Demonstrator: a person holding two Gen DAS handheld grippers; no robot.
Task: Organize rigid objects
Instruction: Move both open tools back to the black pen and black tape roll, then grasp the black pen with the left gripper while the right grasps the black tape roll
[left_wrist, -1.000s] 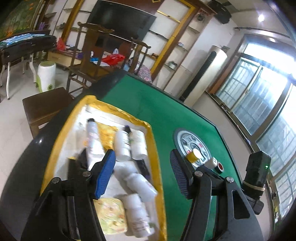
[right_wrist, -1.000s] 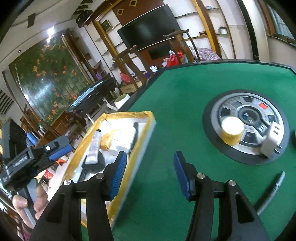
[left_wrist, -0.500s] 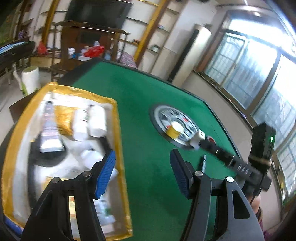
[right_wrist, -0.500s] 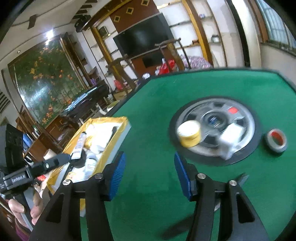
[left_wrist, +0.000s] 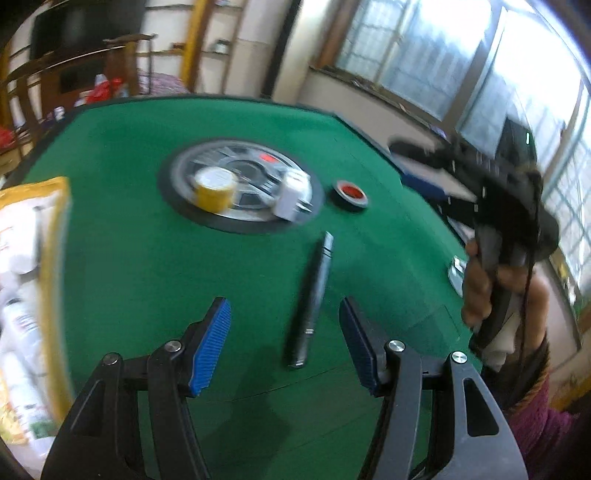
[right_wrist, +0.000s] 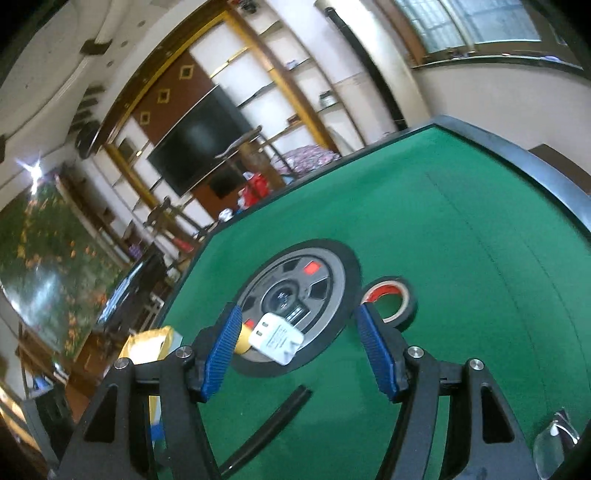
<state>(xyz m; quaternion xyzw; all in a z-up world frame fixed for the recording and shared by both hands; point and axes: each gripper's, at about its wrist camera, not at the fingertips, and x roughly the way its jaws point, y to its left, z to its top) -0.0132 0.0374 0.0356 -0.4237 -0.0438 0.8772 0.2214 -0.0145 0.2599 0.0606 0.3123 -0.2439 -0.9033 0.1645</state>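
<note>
A: Where did the slim dark metal pen lie?

B: Flat on the green felt tabletop, well clear of the round grey dial plate with its yellow-lidded jar and white plug adapter. The red-cored roll of black tape sat just beside that plate, and the gold-rimmed tray of white bottles was off at the table's left edge.

A: And the tools?

B: The left gripper hung above the pen, jaws apart, nothing between the pads. The right gripper had just been opening; it framed the adapter but gripped nothing.

A: So how should the pick have gone?

B: Probably by squaring the left jaws across the pen's barrel near its middle and lowering until the blue ribbed pads straddled it. A thin round barrel could roll, so closing slowly made sense.
</note>
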